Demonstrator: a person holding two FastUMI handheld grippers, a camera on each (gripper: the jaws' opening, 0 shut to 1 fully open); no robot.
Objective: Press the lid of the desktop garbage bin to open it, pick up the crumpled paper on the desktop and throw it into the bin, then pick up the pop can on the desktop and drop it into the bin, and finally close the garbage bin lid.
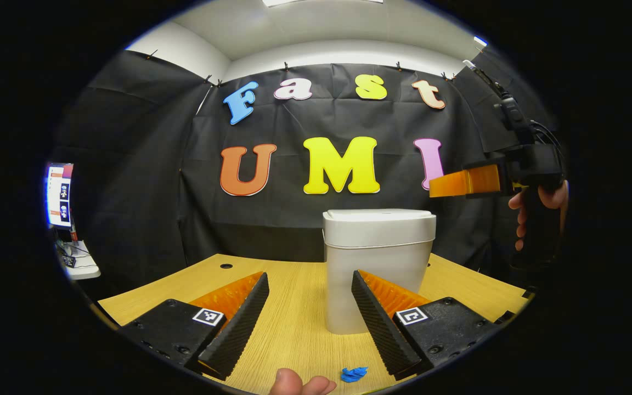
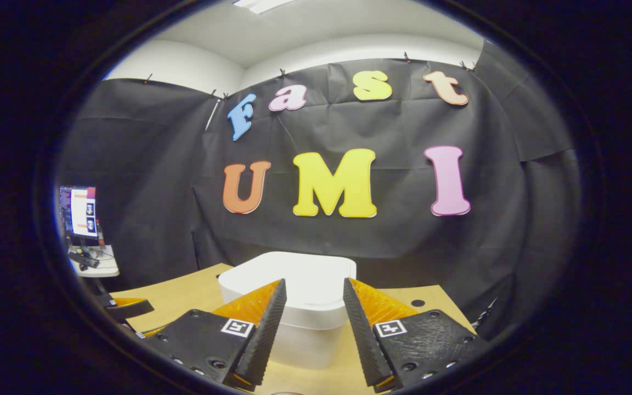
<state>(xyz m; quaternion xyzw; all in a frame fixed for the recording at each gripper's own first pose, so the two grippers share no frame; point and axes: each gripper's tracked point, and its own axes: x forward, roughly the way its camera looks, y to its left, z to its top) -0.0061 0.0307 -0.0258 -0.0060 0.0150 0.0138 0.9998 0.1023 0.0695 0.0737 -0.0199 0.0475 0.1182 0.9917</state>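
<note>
Your right gripper [image 2: 309,312], fingers spread and empty, hangs above the bin's closed lid [image 2: 299,280], so press straight down with it.

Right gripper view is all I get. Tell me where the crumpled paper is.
Observer: The blue crumpled paper lies on the table, on the near side of the bin, close to the left gripper's right finger.
Operator: Give me my gripper's height against the lid.
Observer: In the left gripper view, the right gripper hangs above lid level, at the bin's right edge.
Operator: Report the left gripper.
Observer: Its jaws stand open with nothing between them; the bin stands beyond.
</note>
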